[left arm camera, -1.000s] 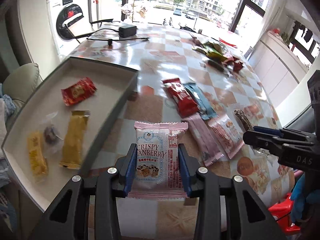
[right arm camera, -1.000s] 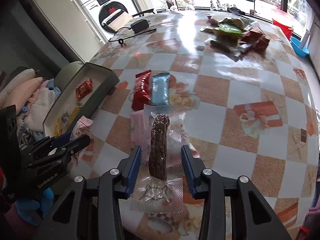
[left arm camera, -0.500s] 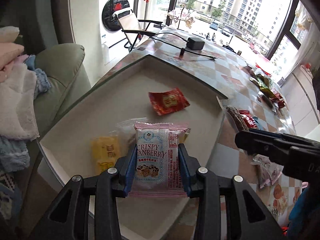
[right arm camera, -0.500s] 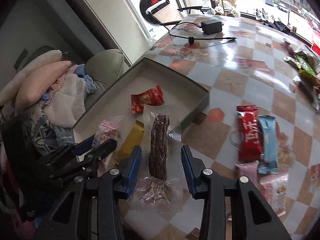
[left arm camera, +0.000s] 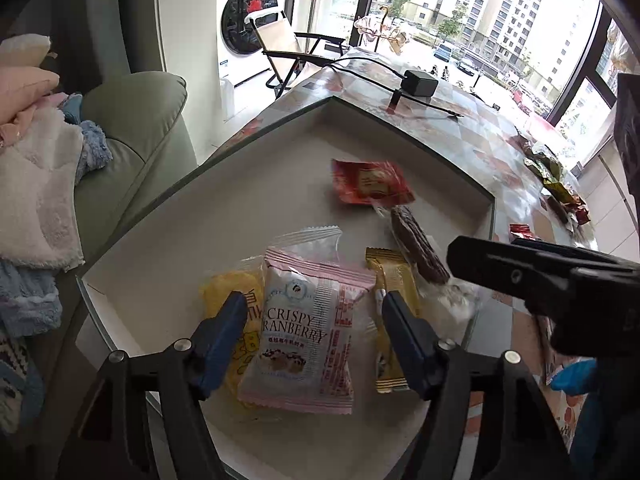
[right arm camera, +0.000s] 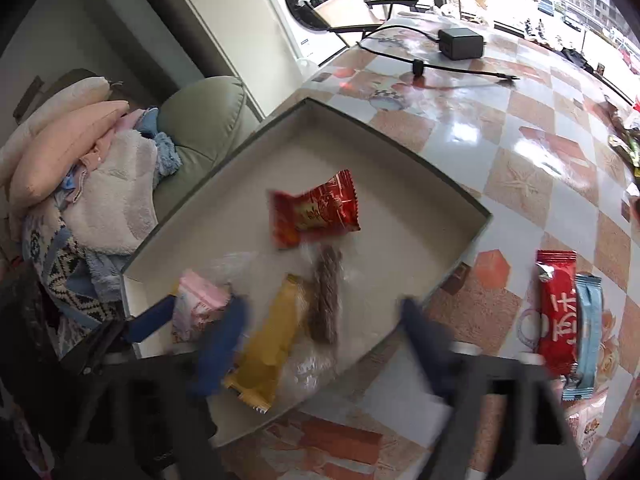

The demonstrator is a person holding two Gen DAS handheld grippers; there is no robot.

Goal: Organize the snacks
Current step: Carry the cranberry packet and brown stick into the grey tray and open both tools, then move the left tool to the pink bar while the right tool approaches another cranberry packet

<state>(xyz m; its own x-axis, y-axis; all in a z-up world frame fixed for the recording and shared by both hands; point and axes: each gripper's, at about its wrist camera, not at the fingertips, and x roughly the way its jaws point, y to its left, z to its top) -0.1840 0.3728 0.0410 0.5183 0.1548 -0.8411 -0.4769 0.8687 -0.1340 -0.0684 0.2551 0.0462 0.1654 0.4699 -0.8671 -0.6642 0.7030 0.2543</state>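
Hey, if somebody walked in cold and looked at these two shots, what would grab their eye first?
Probably the pink Crispy Cranberry packet, lying between the open jaws of the left gripper inside the shallow grey tray. Next, the bright red wrapper in the middle of that tray, with the dark sausage stick in clear wrap just below it beside a yellow bar. Out on the checkered table, a red packet and a blue one lie side by side.

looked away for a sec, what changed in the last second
Both tools swung from the table over to the tray and opened. The left tool let go of the cranberry pack, which now lies in the tray between its spread fingers. The right tool dropped the sausage beside the yellow bar. The red packet in the tray and the red and blue bars on the table stayed put.
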